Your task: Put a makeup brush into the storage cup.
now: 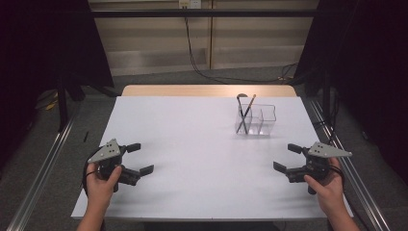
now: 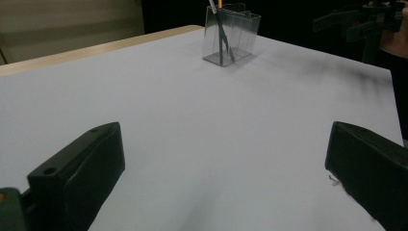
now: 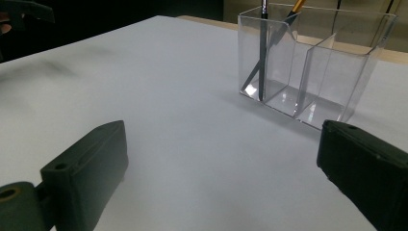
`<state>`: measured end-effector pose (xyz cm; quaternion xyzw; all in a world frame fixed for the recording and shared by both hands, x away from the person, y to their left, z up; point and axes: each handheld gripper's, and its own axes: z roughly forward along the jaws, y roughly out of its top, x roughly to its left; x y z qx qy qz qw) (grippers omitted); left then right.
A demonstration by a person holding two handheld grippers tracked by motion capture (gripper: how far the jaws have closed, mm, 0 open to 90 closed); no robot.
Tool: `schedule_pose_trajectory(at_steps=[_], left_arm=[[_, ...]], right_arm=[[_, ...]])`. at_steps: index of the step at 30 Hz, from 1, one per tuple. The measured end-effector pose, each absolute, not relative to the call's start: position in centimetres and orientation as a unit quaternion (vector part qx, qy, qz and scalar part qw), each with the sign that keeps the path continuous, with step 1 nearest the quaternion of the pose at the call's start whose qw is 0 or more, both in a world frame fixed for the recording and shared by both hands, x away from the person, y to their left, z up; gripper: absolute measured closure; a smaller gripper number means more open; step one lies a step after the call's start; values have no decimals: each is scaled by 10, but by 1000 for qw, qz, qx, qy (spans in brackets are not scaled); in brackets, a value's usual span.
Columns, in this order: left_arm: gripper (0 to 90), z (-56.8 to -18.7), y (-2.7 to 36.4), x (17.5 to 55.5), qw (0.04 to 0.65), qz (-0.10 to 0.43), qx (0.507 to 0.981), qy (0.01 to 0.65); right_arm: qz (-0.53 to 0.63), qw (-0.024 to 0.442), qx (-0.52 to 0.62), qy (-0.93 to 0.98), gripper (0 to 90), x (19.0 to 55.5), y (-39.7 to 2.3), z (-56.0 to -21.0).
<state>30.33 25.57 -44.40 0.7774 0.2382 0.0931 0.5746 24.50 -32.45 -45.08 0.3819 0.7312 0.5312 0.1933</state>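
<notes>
Clear two-compartment organizer [image 1: 256, 120] standing toward the far right of the white worktop [image 1: 192, 159], taken here as the landmark. Two slender tools occupy its left compartment: a dark-handled brush [image 1: 240, 111] and a wooden-handled brush [image 1: 248, 109]. Their long axes run near upright but lean in opposite senses, so the shafts cross within the compartment; the lower ends rest on its floor and the upper ends rise above its rim, the wooden handle tipping toward the organizer's right. The right compartment holds nothing. The left hand-held gripper [image 1: 139, 159] rests well apart from the organizer, at the near left of the worktop, jaws spread and clamped on nothing. The right hand-held gripper [image 1: 287, 158] lies nearer, on the organizer's near side and slightly right, jaws likewise spread and unloaded; its own view faces the organizer [image 3: 308, 67]. Judged from this layout, both tools sit stowed and untouched; no reach toward either has begun.
</notes>
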Motion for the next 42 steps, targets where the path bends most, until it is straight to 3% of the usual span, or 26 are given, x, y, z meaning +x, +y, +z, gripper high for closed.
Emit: schedule_pose_trajectory(at_steps=[42], left_arm=[[1,-444,254,306,575,97,778,233]], right_arm=[[522,200,375,739,37,233,-332,-455]])
